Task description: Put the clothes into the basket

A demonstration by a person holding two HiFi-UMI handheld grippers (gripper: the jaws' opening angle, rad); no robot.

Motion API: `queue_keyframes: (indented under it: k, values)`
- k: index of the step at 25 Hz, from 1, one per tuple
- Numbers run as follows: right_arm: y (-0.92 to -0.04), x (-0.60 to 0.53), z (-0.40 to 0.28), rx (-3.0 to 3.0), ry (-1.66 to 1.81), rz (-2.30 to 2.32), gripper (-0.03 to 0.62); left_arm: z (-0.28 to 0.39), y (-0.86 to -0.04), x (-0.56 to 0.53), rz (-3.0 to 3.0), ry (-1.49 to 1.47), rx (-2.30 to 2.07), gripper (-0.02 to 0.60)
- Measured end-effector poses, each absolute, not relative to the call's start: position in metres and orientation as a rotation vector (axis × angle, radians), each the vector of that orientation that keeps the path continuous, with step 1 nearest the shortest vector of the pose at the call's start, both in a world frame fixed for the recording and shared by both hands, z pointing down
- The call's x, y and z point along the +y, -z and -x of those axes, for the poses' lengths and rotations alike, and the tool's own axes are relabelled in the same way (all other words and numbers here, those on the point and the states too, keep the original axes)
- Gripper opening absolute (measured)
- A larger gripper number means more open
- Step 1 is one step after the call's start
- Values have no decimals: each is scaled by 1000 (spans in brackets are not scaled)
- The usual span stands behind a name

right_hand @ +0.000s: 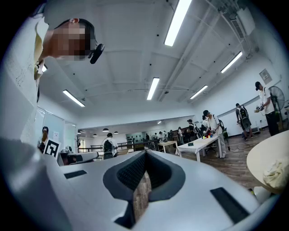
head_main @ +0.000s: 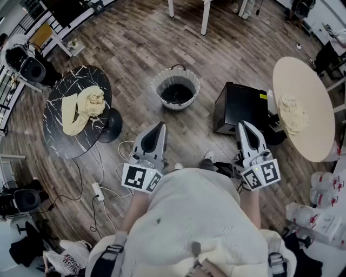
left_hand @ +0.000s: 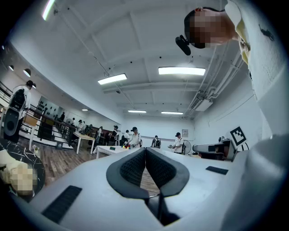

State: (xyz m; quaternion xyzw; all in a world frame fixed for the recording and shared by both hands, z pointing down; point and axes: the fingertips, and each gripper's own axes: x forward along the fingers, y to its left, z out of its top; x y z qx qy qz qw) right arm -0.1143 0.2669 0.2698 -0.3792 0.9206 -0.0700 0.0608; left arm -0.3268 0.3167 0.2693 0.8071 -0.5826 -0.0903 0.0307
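A round woven basket (head_main: 174, 89) with a dark inside stands on the wood floor ahead of me. A yellow cloth (head_main: 81, 108) lies on the black marble table (head_main: 59, 135) at the left. A cream cloth (head_main: 293, 116) lies on the beige round table (head_main: 313, 86) at the right, and it also shows in the right gripper view as a cream cloth (right_hand: 275, 169). My left gripper (head_main: 160, 125) and right gripper (head_main: 241, 124) are held level close to my body, short of the basket. The left gripper (left_hand: 145, 150) is shut and holds nothing. The right gripper (right_hand: 145, 153) has its tips together and is also bare.
A black box (head_main: 240, 108) stands on the floor between the basket and the beige table. Cables and a power strip (head_main: 98, 190) trail over the floor at the left. White table legs (head_main: 205, 16) stand beyond the basket. Several people work at tables far off.
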Motion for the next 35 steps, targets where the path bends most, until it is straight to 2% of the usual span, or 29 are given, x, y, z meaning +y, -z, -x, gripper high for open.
queue_keyframes:
  k: [11,24,35]
  values:
    - [-293,303,93,2761,296,1272,6,304,-283,329,-2537,231,-1676,21]
    - [-295,314,93,2732,288,1339,6,307,-294,330,-2525,226,-1619,21]
    - [-296,312,43,2587,348,1447,8,283,-296,315,-2586,203,-1513,21]
